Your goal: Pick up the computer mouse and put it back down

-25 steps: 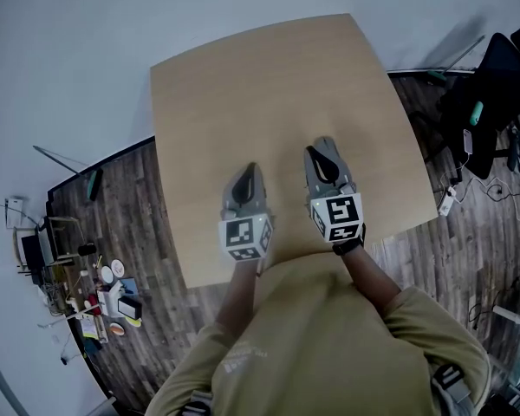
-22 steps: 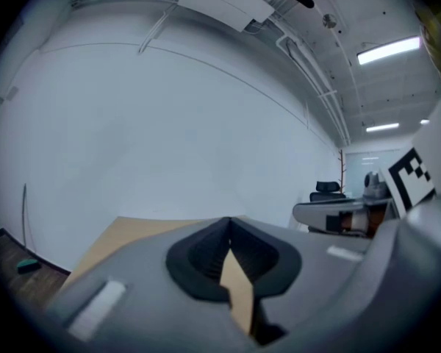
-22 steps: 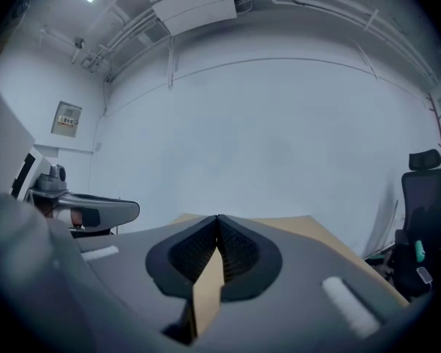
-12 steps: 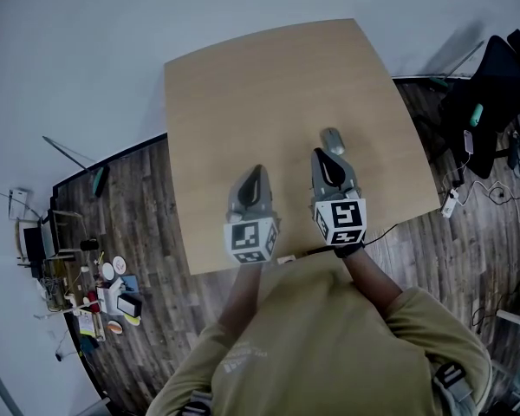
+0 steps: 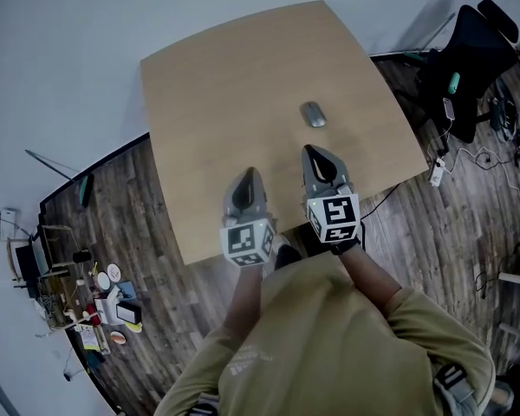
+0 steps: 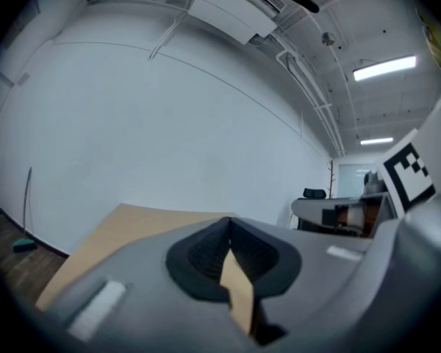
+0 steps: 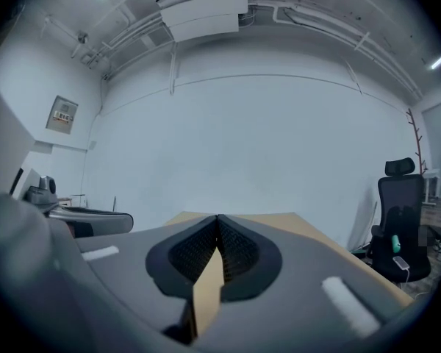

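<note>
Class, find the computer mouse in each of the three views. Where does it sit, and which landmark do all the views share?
Head view: the computer mouse lies on the table, ahead of the right gripper.
Left gripper view: not in it.
Right gripper view: not in it.
Shared landmark: the wooden table.

Holding the left gripper [image 5: 250, 174] and the right gripper [image 5: 313, 151] side by side just above the near edge of the table [image 5: 225, 85], both nearly level and aimed at the far edge. Reaching forward from the torso with the left forearm [image 5: 243, 297] and the right forearm [image 5: 371, 277]. Left jaws pressed tip to tip, nothing between. Same on the right: closed and empty, set slightly further in from the near edge
</note>
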{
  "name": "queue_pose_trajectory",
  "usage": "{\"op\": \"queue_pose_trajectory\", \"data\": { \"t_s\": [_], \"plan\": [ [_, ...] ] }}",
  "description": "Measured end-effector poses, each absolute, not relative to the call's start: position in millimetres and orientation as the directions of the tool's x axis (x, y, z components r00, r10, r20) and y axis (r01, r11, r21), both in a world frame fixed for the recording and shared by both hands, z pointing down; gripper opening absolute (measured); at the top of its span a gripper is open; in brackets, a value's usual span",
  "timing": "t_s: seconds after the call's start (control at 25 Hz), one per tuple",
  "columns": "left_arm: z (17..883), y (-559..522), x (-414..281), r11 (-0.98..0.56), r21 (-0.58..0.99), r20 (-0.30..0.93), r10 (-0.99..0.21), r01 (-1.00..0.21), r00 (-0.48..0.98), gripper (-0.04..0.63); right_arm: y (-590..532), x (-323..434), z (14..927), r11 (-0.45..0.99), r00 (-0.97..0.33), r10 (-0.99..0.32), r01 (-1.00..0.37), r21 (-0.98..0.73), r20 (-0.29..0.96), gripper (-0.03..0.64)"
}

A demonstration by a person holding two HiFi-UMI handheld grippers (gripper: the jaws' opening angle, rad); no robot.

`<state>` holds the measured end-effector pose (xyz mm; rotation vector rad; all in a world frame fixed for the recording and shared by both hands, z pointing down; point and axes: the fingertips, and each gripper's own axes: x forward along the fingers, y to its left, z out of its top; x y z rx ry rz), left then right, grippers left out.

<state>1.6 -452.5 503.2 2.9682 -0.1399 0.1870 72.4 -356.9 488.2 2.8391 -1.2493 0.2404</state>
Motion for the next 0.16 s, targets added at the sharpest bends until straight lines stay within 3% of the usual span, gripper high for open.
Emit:
{"op": "queue_pose_trajectory", "data": {
  "t_s": [0.16],
  "plan": [
    [521.7,-436.3,-28.5,-0.973,0.197,0.158,-0.094,-0.124,0.983,0.0,-332.4,35.4,495.3,-0.675,0.662,-0.729,-0.738,-0.016,0.176,0.005]
  ]
}}
